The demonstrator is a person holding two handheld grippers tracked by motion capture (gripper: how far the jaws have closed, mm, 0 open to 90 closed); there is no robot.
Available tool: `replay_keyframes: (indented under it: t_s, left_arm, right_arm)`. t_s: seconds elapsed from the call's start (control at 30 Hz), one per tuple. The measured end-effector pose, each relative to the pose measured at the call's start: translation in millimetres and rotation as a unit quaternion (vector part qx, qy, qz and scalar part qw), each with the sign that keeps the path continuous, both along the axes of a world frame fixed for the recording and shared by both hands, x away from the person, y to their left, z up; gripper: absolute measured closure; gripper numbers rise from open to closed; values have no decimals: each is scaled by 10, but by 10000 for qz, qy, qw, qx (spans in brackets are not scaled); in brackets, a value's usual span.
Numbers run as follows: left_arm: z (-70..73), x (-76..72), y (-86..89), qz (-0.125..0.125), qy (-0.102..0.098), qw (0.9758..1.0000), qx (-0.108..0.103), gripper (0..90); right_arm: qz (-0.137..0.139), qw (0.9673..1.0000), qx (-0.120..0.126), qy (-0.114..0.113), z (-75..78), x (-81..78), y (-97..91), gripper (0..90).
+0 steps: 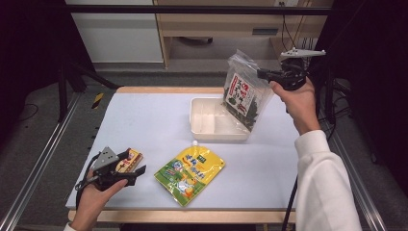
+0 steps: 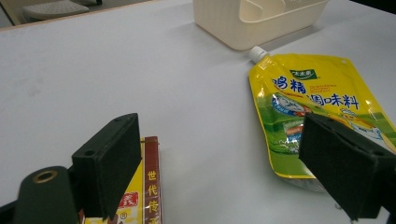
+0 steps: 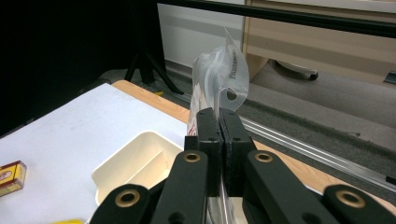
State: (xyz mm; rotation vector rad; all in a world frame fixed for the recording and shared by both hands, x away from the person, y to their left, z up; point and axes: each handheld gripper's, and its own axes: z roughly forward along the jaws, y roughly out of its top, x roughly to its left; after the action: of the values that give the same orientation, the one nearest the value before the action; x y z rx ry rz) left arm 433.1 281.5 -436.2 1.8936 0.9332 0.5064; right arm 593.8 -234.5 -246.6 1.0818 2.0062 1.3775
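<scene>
R gripper (image 1: 263, 73) was clamped on the top edge of a clear seaweed bag (image 1: 244, 94), held up in the air at far right, w/ the bag's lower end hanging down into the far-right corner of the cream tray (image 1: 204, 127). In the right gripper view the jaws were pressed together on the bag's transparent top (image 3: 223, 77), tray (image 3: 135, 163) below & to the left. L gripper (image 1: 134, 166) sat low at near left, jaws spread wide, gripping nothing; one jaw was over the red-yellow box (image 1: 128, 160), which lay flat on the table (image 1: 144, 120). Yellow spout pouch (image 1: 190, 174) lay flat near centre, just near of the tray, cap pointing far. In the left gripper view the pouch (image 2: 308, 98) was partly behind one jaw, box (image 2: 142, 191) beside the other.
</scene>
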Motion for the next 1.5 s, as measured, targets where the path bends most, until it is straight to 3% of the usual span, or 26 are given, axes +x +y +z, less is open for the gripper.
replay_keyframes:
  t_s: [0.23, 0.4, 0.5, 0.97, 1.13, 1.23, 1.33, 1.43, 1.47, 1.5]
  left_arm:
    - [-3, -7, 3, -4, 13, 10000, -20, 129]
    - [-7, 0, 12, 14, 30, 10000, -38, 129]
    - [-9, -2, 8, -1, 33, 10000, -28, 129]
    - [-21, -1, -23, -50, 51, 10000, 19, 129]
    - [-26, -2, -33, -57, 65, 10000, 33, 129]
    - [-30, -2, -38, -61, 69, 9999, 40, 129]
    - [-32, -3, -41, -76, 65, 9999, 63, 129]
    - [-31, -3, -41, -72, 58, 9999, 71, 129]
    - [-33, -4, -39, -68, 56, 9999, 78, 128]
    - [-35, -6, -40, -62, 72, 9999, 66, 128]
  right_arm:
    - [50, 10000, -10, -43, 41, 60, 78, 892]
    - [48, 9996, 282, -9, -119, 118, 83, 892]
    - [48, 9998, 202, 53, -189, 135, 113, 891]
    - [-1, 9985, 453, 296, -460, 108, -37, 890]
    - [23, 9982, 537, 256, -517, 78, -52, 888]
    - [54, 9987, 457, 220, -507, 62, -34, 878]
    - [40, 9987, 453, 225, -500, 54, -27, 803]
    - [-54, 9987, 464, 211, -505, 34, -25, 641]
    - [-104, 9991, 391, 160, -499, -2, -15, 520]
    - [-104, 9991, 391, 160, -499, -2, -15, 520]
